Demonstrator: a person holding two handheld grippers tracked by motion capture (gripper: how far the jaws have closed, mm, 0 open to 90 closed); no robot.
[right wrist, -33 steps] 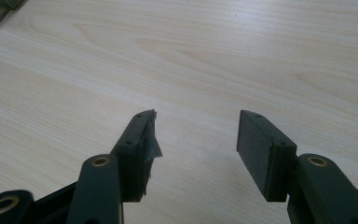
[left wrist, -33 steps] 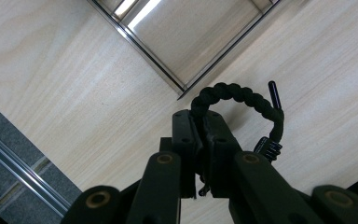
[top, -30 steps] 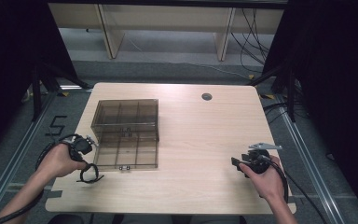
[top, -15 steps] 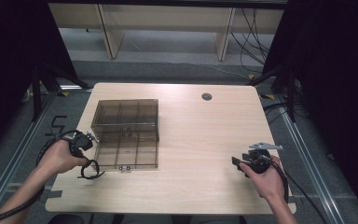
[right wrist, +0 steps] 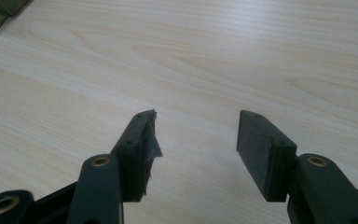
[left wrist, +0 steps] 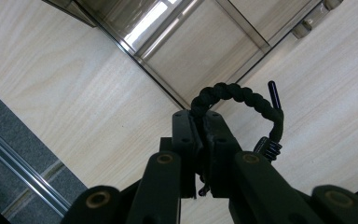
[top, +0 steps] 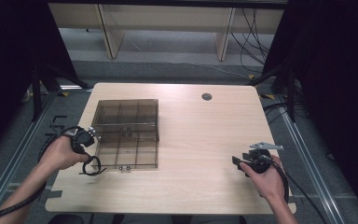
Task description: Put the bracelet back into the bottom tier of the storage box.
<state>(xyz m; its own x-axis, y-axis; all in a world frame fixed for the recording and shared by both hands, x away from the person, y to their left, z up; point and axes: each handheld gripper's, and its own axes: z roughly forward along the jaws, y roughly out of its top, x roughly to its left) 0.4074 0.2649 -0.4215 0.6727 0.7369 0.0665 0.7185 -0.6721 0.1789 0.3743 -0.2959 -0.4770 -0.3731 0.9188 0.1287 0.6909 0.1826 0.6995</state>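
High view: pale wooden table [top: 191, 140], dark room.

The table [top: 196, 140] is pale wood with a fine, light-brown grain running under both pairs of tongs. Just beyond the black left tongs [left wrist: 200, 140] lies a smoky grey-brown, see-through compartment box [top: 127, 133], and the twisted cord bracelet [left wrist: 242, 100] clamped in those tongs is black with a dark metal coil at one end. The right tongs [right wrist: 196, 149] are matte black with brass-coloured rivets, spread over bare blond wood.
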